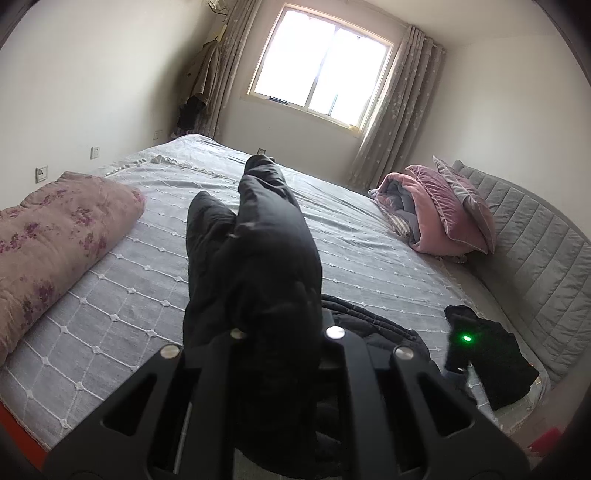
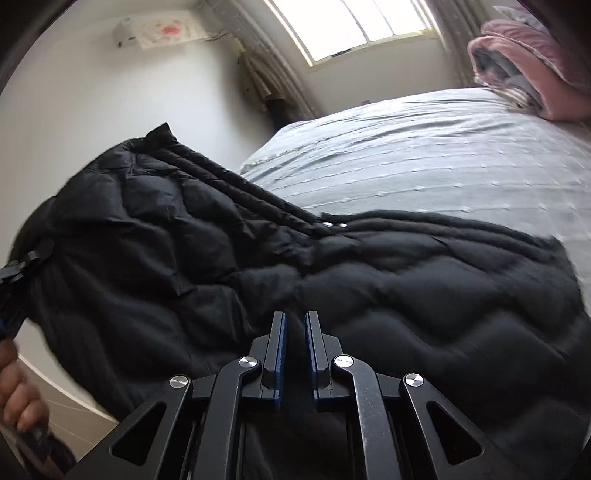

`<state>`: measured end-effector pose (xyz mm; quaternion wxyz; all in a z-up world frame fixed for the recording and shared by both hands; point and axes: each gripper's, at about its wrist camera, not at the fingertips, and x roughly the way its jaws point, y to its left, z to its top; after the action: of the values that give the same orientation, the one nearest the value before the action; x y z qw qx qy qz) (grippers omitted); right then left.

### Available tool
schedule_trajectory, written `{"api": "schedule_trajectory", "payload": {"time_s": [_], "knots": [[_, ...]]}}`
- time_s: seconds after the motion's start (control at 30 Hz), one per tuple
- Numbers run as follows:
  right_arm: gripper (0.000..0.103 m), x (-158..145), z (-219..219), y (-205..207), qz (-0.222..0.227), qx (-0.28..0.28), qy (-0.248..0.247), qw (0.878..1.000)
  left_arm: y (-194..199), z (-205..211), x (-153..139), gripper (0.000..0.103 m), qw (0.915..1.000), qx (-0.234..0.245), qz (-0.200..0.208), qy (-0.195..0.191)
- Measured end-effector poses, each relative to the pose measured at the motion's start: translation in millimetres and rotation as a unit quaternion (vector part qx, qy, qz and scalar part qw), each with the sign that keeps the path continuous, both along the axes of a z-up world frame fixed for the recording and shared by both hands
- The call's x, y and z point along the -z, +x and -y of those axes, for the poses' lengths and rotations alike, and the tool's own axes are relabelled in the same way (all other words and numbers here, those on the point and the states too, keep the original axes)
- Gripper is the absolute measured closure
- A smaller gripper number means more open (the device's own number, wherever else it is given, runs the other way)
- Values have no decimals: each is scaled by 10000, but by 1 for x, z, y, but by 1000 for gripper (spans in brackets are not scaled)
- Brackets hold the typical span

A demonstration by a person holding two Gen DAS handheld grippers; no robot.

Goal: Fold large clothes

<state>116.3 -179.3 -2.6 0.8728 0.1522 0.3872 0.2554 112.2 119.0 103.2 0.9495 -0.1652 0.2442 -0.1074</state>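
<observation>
Jacket point(image 2: 332, 280) black, quilted, puffy, partly lifted off bed point(image 2: 443, 155)

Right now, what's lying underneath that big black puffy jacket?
Under the black jacket is the bed's grey quilted cover; its right part lies on it. The left part is lifted off by the left gripper. Whatever sits beneath the resting part is hidden.

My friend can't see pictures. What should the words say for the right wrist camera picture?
A big black puffy jacket fills the view, one end lying on a grey bed and the other lifted at the left by the left gripper. The right gripper sits bottom centre, its fingers close together over the jacket. Behind are a bright window and pink bedding.
</observation>
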Motion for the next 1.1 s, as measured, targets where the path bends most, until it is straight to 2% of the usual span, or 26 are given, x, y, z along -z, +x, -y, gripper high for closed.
{"api": "schedule_trajectory", "payload": {"time_s": [0.07, 0.1, 0.13, 0.17, 0.23, 0.33, 0.4, 0.47, 0.53, 0.6, 0.7, 0.8, 0.87, 0.9, 0.97, 1.1], "knots": [[93, 17, -25, 28, -473, -70, 61, 9988, -1, 0, 1, 91, 10000, 25, 39, 51], [93, 30, -37, 41, -742, -43, -68, 9972, -1, -1, 2, 91, 9999, 48, 66, 82], [98, 50, -50, 56, -1062, 70, -392, 9935, -1, -1, 3, 91, 9999, 64, 90, 130], [103, 68, -58, 66, -1199, 160, -476, 9915, -2, 0, 3, 91, 9998, 84, 75, 175], [103, 84, -64, 75, -1388, 165, -101, 9901, 2, 1, 9, 91, 9997, 148, 43, 186], [103, 79, -75, 72, -1293, 176, -487, 9903, 2, 5, 9, 91, 9989, 175, 185, 396], [103, 76, -69, 71, -1350, 99, -372, 9901, 4, 3, 5, 91, 9992, 268, 188, 235], [98, 67, -51, 64, -1509, 96, -94, 9885, 3, 2, 2, 91, 9990, 362, 209, 151], [93, 45, -26, 42, -1197, 80, 111, 9927, 0, 4, 0, 91, 9987, 415, 247, 183], [90, 26, 2, 19, -965, 64, 97, 9953, -3, 9, -3, 91, 9981, 489, 303, 215], [90, 13, 56, -9, -995, 424, -111, 9941, -6, 21, -7, 91, 9974, 563, 343, 292], [89, 16, 117, -36, -956, 1094, 265, 9890, -8, 39, -12, 91, 9965, 677, 372, 332], [86, 27, 157, -48, -996, 1580, 583, 9807, -10, 58, -16, 91, 9954, 714, 399, 492], [85, 34, 175, -56, -1059, 1818, 583, 9759, -13, 70, -18, 91, 9943, 748, 444, 617], [83, 43, 190, -62, -1193, 2104, 471, 9692, -18, 94, -22, 91, 9915, 876, 547, 790], [83, 33, 234, -82, -970, 2326, 1096, 9615, -28, 143, -23, 91, 9844, 1120, 729, 1143]]}}
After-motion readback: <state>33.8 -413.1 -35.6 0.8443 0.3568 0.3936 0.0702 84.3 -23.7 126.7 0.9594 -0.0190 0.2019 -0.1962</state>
